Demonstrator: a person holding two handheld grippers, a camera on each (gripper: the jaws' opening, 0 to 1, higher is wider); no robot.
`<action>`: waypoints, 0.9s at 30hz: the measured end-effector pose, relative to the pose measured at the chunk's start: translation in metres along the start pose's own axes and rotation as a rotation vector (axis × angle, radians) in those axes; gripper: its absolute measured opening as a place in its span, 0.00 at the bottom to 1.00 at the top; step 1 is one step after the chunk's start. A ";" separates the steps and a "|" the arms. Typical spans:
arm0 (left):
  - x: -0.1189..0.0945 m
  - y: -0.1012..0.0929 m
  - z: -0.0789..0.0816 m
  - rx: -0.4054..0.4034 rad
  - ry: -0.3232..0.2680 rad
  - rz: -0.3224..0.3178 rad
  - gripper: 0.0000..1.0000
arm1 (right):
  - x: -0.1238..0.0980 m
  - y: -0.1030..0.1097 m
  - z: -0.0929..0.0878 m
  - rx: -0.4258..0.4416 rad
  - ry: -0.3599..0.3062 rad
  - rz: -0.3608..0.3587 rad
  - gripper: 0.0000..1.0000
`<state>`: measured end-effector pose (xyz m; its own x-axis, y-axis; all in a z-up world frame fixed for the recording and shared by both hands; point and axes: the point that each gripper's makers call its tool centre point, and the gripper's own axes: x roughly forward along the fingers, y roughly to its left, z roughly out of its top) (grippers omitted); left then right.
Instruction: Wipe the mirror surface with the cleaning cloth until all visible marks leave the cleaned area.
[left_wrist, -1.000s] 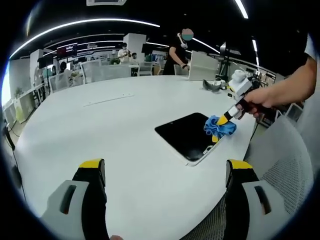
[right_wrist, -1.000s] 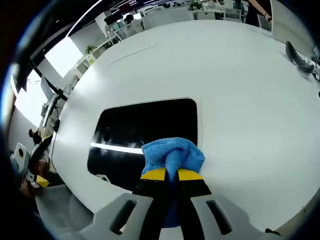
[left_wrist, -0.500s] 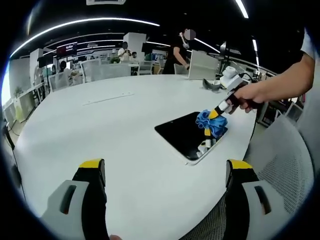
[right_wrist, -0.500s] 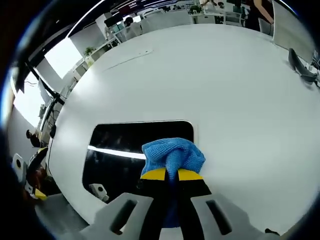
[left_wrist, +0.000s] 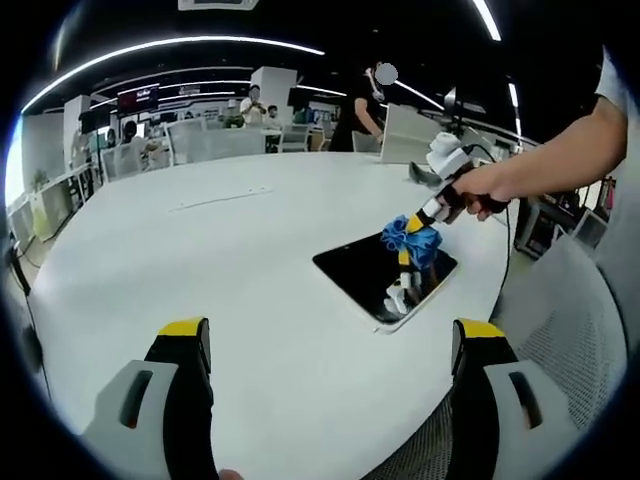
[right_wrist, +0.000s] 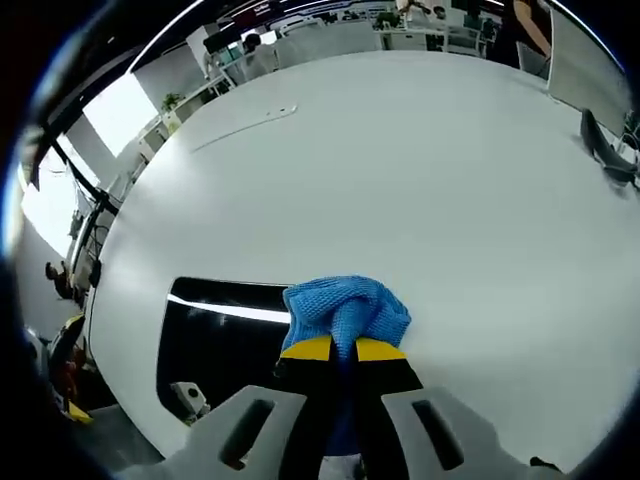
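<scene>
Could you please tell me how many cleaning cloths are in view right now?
1. A blue cleaning cloth is pinched in the right claw, over the far edge of the mirror on the white table. No others can be seen.

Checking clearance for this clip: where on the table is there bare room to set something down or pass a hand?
The white table is bare between the left tool and the mirror, and beyond it toward the far edge. It is crowded at the mirror's right end, where the right tool holds the blue cloth.
</scene>
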<state>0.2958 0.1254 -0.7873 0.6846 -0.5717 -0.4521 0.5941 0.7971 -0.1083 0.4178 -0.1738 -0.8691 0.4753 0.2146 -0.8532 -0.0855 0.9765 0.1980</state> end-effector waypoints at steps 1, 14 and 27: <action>0.000 0.000 0.000 0.000 -0.002 0.001 0.99 | 0.000 0.000 0.001 0.000 0.001 -0.001 0.00; 0.000 0.001 -0.002 0.003 0.013 0.008 0.99 | 0.004 -0.001 0.010 -0.015 -0.009 -0.006 0.01; 0.001 -0.002 -0.004 0.007 0.026 -0.007 0.99 | -0.019 0.006 0.022 -0.063 -0.064 0.044 0.01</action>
<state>0.2932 0.1244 -0.7913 0.6694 -0.5719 -0.4741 0.6020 0.7916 -0.1049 0.4278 -0.1726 -0.8408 0.5245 0.2577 -0.8115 -0.1613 0.9659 0.2025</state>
